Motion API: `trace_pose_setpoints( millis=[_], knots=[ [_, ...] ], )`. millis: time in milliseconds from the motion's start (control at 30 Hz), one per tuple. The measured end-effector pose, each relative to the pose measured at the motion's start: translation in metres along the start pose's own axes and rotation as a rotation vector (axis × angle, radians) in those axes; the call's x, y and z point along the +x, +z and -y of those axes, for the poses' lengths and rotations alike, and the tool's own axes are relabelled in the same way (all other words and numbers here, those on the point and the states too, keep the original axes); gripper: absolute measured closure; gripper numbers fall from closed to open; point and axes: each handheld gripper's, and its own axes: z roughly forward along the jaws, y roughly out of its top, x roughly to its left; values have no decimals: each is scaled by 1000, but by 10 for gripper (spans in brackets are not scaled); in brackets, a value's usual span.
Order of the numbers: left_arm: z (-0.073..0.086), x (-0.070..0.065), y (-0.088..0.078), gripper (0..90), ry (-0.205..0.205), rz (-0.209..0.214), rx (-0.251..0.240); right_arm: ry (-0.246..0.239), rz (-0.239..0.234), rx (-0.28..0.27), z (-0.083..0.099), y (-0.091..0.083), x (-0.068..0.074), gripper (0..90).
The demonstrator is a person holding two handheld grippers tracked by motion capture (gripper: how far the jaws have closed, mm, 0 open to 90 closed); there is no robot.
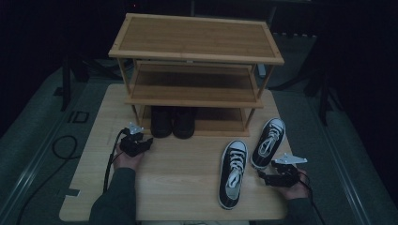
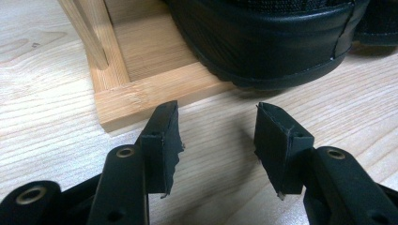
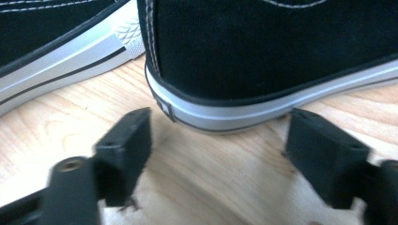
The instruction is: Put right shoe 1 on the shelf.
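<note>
**Both grippers open, near shoes by the rack**

High view: wooden shoe rack (image 1: 195, 40) stands at the far side of the table (image 1: 187, 168). Pair of black shoes (image 1: 172, 122) sits on its bottom shelf, heels toward the person. Left gripper (image 1: 151, 139) rests on the table just in front of the left black shoe, apart from it. Two black-and-white sneakers lie on the table to the right of the rack: near sneaker (image 1: 232, 173) and far sneaker (image 1: 268, 142), side by side, toes pointing away. Right gripper (image 1: 259, 174) sits just beside the far sneaker's heel.

Left gripper view: left gripper (image 2: 217, 133) jaws spread wide, nothing between them, bare table under the gap. Black shoe's heel (image 2: 263, 42) just ahead, partly on the rack's bottom frame (image 2: 136, 96). No contact.

Right gripper view: right gripper (image 3: 218, 140) jaws well apart, slightly blurred, holding nothing. The far sneaker's heel (image 3: 263, 51) is right ahead of the gap, not touched. Near sneaker's sole edge (image 3: 61, 51) at upper left.
</note>
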Motion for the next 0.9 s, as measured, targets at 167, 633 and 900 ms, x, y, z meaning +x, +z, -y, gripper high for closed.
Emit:
trace_pose_setpoints(
  millis=[167,633,900],
  knots=[
    [0,0,0,506,-2,3,0,9,-25,10,3,-11,4,448],
    [0,1,0,505,-6,5,-1,-89,-86,-2,-15,-20,39,900],
    [0,0,0,505,-4,4,-1,-102,-91,31,-28,-3,53,900]
  ],
)
